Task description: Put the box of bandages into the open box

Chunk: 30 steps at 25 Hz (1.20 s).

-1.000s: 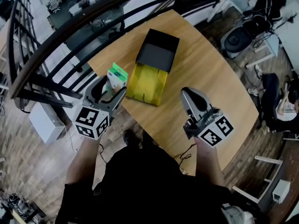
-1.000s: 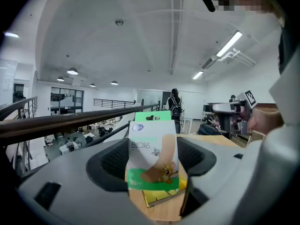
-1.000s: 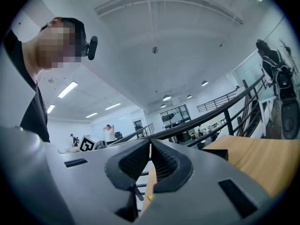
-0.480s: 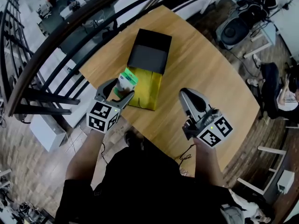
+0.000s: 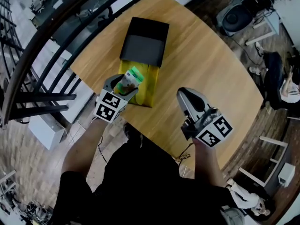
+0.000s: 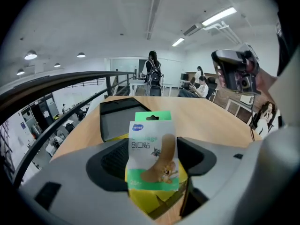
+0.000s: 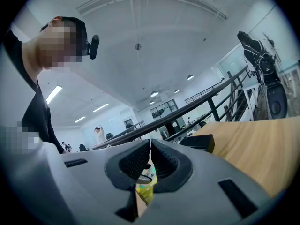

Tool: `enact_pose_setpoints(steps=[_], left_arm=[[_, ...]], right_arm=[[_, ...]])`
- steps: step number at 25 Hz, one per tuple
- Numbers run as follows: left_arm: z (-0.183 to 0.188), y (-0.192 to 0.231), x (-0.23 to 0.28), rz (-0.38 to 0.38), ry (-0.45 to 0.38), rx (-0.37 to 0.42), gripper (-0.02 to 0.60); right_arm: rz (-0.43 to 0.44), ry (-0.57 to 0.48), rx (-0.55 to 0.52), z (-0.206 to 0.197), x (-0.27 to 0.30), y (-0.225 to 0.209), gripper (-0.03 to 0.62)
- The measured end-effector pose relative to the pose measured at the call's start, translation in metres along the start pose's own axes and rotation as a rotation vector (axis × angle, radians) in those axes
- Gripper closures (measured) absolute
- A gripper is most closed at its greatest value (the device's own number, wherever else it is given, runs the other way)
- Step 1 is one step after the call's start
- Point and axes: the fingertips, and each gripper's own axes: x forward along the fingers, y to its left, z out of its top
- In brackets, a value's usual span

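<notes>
Left: the left gripper [image 5: 124,87] grasps the box of bandages [image 5: 130,80]. In the left gripper view the box of bandages [image 6: 152,156] stands upright between the two dark pads [image 6: 112,161], one pad pressed on each side. Its white and green printed face is turned toward the camera, and its green top rises above the pads.

Centre: the open box [image 5: 149,90] lies on the wooden table [image 5: 206,64]. Its yellow compartment [image 6: 154,203] sits directly below and just ahead of the left jaws, so the grasped box hangs over that compartment's near left part. Whether the two touch cannot be told. The black half [image 5: 144,42] of the open box lies flat beyond the jaw tips.

Right: the right gripper [image 5: 186,96] hovers over the table's near part, to the right of the open box and apart from it. In the right gripper view its jaws are clenched together, with nothing between the ribbed pads [image 7: 136,162].
</notes>
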Motion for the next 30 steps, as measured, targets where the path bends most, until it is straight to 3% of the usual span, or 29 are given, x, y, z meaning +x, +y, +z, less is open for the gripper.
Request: enact_pose_setpoints(steps=[5,13,19,26,30], left_arm=[[-0.016,-0.003,0.031,-0.028,0.069,0.046,0.253],[-0.040,-0.017,0.065,-0.083,0.224,0.214,0.253],[-0.058,-0.022,0.079,-0.121,0.308,0.263,0.250],[-0.056,-0.022,0.074,-0.094,0.298,0.300,0.241],[-0.046,-0.017,0.061,-0.060,0.251,0.265,0.241]], right_arm=[[-0.034,0.010,0.025,-0.015,-0.007,-0.012,0.556],[-0.065,0.017,0.043,-0.023,-0.021,-0.015,0.556],[-0.072,0.021,0.031,-0.020,-0.026,-0.011,0.556],[-0.062,0.015,0.007,-0.012,-0.042,0.004,0.556],[-0.050,0.009,-0.010,-0.007,-0.047,0.014,0.556]])
